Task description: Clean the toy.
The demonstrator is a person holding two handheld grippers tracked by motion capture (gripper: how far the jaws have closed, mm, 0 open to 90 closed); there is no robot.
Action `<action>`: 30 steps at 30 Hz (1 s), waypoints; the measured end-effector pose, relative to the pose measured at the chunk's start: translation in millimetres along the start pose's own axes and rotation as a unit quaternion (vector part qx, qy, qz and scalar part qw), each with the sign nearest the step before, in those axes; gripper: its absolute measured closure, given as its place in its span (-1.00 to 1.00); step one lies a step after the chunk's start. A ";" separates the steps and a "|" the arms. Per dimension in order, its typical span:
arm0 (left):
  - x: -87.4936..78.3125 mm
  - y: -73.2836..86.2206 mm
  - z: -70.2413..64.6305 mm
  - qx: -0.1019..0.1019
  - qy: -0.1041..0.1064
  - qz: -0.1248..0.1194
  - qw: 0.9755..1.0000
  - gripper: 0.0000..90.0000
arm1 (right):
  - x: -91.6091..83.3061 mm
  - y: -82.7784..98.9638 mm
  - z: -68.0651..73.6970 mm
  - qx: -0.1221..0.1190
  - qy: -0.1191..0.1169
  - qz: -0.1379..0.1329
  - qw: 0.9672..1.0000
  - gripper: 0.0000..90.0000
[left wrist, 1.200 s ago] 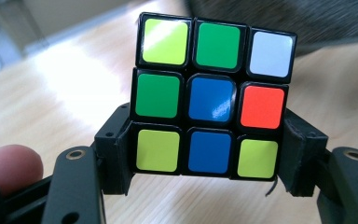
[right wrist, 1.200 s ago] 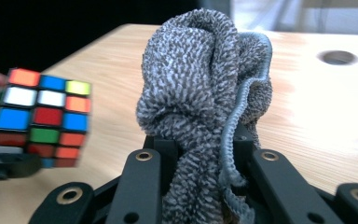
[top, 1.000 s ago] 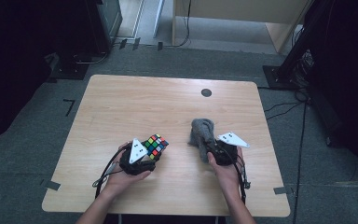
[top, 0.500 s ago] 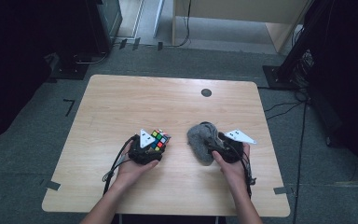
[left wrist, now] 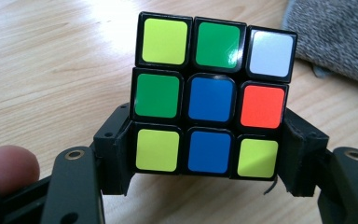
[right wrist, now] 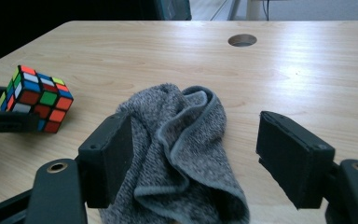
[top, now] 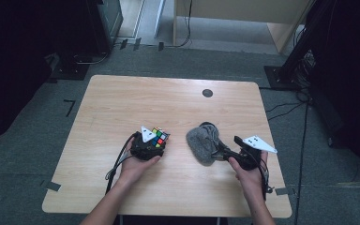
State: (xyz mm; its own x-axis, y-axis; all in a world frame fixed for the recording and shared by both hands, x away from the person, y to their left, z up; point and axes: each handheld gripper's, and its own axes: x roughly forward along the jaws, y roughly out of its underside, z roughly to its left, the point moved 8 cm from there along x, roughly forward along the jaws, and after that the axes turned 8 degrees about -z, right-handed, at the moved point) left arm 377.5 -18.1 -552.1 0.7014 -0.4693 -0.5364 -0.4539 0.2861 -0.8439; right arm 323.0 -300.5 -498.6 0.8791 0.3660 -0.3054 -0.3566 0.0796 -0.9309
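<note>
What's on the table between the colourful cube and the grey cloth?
Nothing: bare wood separates the cube and the cloth, seen from the high view.

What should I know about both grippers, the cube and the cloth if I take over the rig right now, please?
Left gripper: shut on the cube, with its fingers on the two sides of the bottom row. The cube is at the table's near middle.
Right gripper: open; its jaws have just been opening. The grey cloth lies crumpled on the table between the fingers, no longer gripped, just right of the cube and apart from it.
Done: cube picked up, cloth let go.
Left: probably regrip the cloth and wipe the cube; that is a guess.
</note>
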 end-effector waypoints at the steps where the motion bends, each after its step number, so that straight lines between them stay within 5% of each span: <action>1: 1.3 -0.7 0.6 -0.003 0.000 -0.002 1.000 -0.27 | -2.1 0.7 -1.2 0.000 0.000 -0.001 1.000 -0.38; 9: 8.1 -6.9 2.0 -0.012 -0.015 -0.004 1.000 -0.33 | -13.6 4.5 -8.9 0.009 0.005 -0.003 1.000 -0.36; 14: 12.1 0.7 0.0 -0.001 -0.025 0.011 1.000 -0.40 | -18.0 8.8 -10.1 0.006 0.004 0.000 1.000 -0.35; 23: 10.6 -0.5 -2.3 0.008 -0.038 0.000 0.999 -0.27 | -14.7 18.8 -14.3 0.009 0.007 0.010 1.000 -0.33; 28: 9.8 -0.3 -2.2 0.003 -0.027 -0.003 1.000 -0.29 | -15.1 18.4 -16.9 0.010 0.005 0.011 1.000 -0.39; 30: 6.7 -0.1 -2.6 0.001 -0.013 -0.004 1.000 -0.44 | -15.8 18.4 -17.8 0.013 0.004 0.018 1.000 -0.56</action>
State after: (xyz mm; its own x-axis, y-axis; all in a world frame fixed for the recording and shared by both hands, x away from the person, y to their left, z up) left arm 380.8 -23.5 -555.6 0.7193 -0.4502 -0.5290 -0.4469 0.2831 -0.8486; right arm 308.2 -321.3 -514.6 0.8683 0.3608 -0.3403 -0.3959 0.0910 -0.9138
